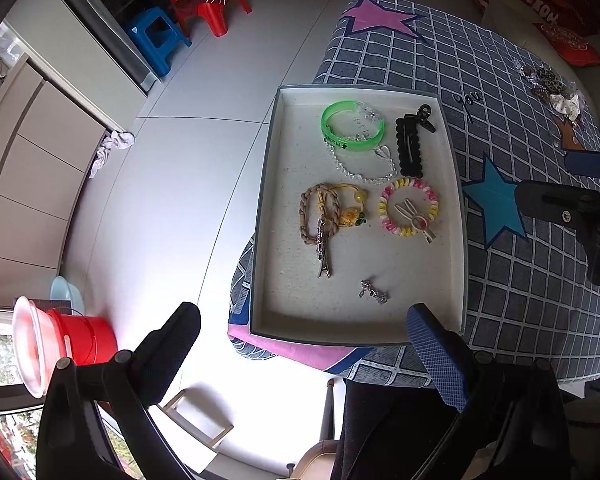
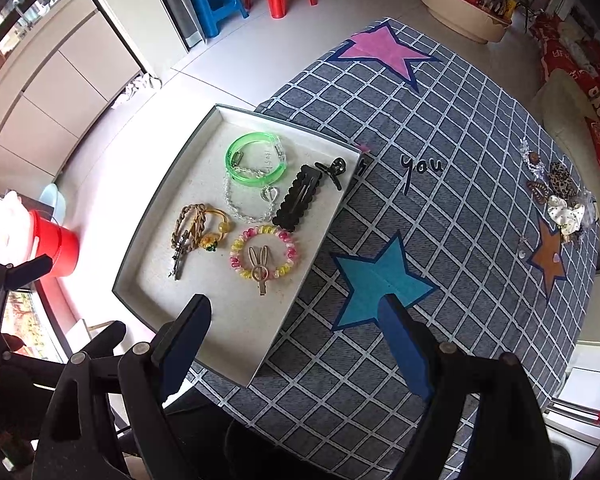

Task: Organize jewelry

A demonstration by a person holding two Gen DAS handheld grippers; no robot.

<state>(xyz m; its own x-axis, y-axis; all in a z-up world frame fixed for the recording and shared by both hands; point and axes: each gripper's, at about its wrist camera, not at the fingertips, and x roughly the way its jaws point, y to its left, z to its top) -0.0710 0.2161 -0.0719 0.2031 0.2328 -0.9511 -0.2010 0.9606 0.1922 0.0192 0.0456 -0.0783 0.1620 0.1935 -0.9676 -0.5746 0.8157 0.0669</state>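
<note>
The small silver charm (image 1: 374, 291), light and slippery, is best pinched across its middle; both grippers (image 1: 304, 326) (image 2: 296, 316) are held released.

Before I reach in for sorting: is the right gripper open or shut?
Open: in its own view the right gripper has jaws spread wide, nothing between them.

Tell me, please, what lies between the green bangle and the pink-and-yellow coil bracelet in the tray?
A clear bead chain with a heart charm lies between the green bangle and the coil bracelet, overlapping the bangle; both wrist views show it.
</note>
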